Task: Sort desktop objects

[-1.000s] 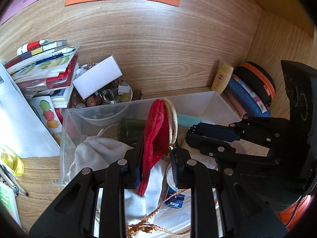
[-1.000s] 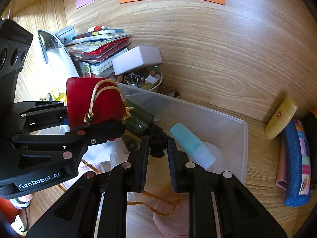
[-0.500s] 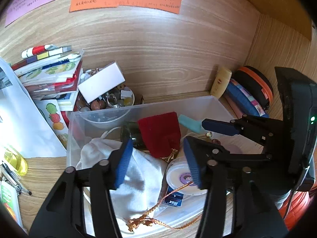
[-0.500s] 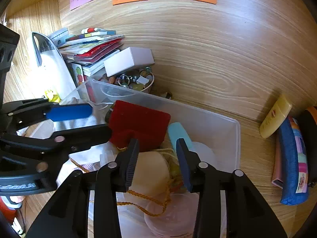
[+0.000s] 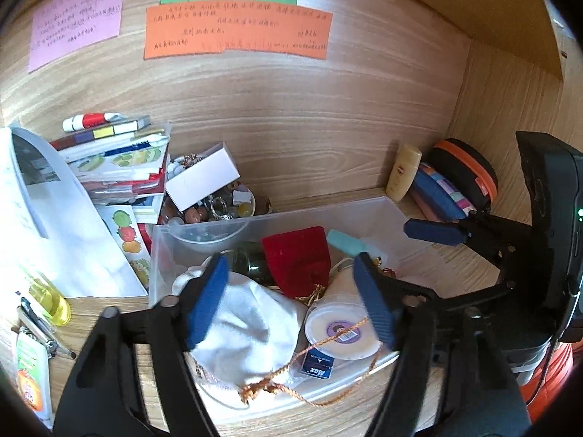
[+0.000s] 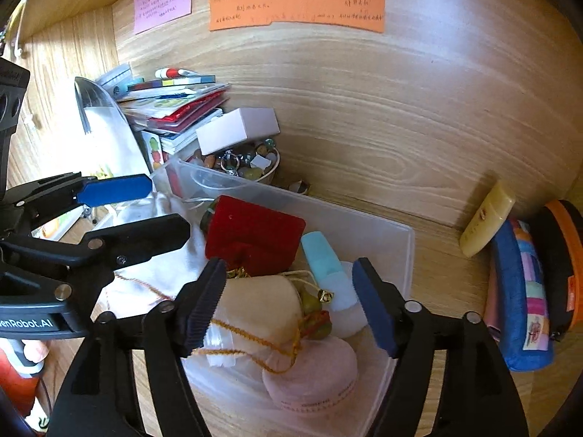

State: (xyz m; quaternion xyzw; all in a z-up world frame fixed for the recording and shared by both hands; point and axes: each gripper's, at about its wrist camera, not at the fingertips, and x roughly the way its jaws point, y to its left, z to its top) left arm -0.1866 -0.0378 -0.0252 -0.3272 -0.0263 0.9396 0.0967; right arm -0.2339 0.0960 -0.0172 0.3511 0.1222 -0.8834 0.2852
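Clear bin on the tabletop — the landmark. The red pouch, a second ago pinched upright in the left tool, now lies inside the bin near its back wall, beside the teal bottle. Both tools' jaws are opening: the left stands empty above the white bag, the right tool empty — no longer shut on the dark bottle — above the cream pouch.
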